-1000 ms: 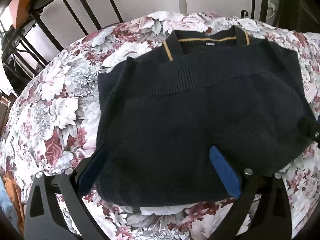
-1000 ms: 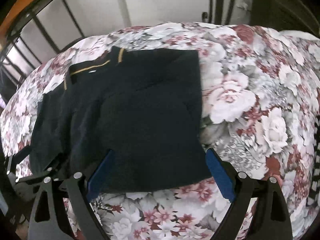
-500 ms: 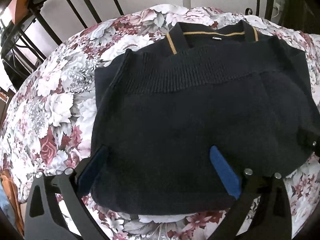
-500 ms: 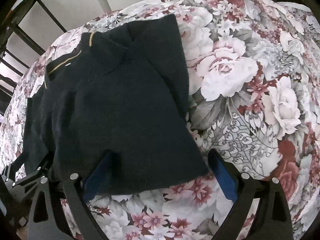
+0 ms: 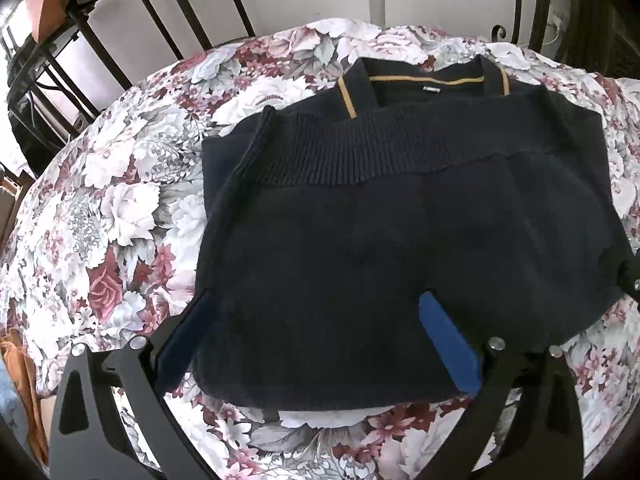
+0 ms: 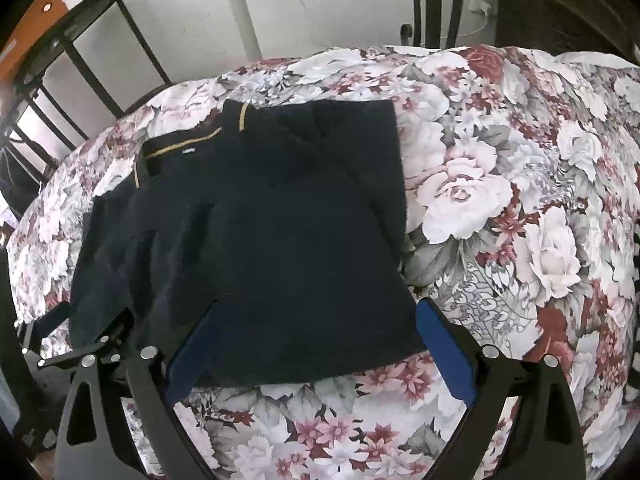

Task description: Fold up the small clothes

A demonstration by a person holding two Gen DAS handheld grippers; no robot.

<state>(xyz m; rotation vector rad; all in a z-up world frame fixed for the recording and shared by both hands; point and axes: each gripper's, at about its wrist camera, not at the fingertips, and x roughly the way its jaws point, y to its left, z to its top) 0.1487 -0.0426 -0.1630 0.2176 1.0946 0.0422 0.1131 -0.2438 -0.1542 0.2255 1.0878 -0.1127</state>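
A dark navy knit sweater (image 5: 400,240) with a mustard-striped collar (image 5: 424,80) lies on the floral cloth, its ribbed hem folded up towards the collar. It also shows in the right wrist view (image 6: 280,240). My left gripper (image 5: 316,320) is open, its blue pads straddling the near left fold edge, the left pad under the cloth edge. My right gripper (image 6: 320,328) is open, straddling the sweater's near right corner. The right gripper's tip shows at the left view's right edge (image 5: 628,276).
The round table wears a floral cloth (image 5: 120,220). Black metal chair backs (image 5: 120,20) stand behind it against a white wall. Orange fabric (image 5: 20,380) hangs at the lower left. The floral cloth (image 6: 520,220) lies bare to the right of the sweater.
Both grippers stay open. The views have shifted slightly; the sweater's fold has settled and lies flatter, with the hem closer to the collar.
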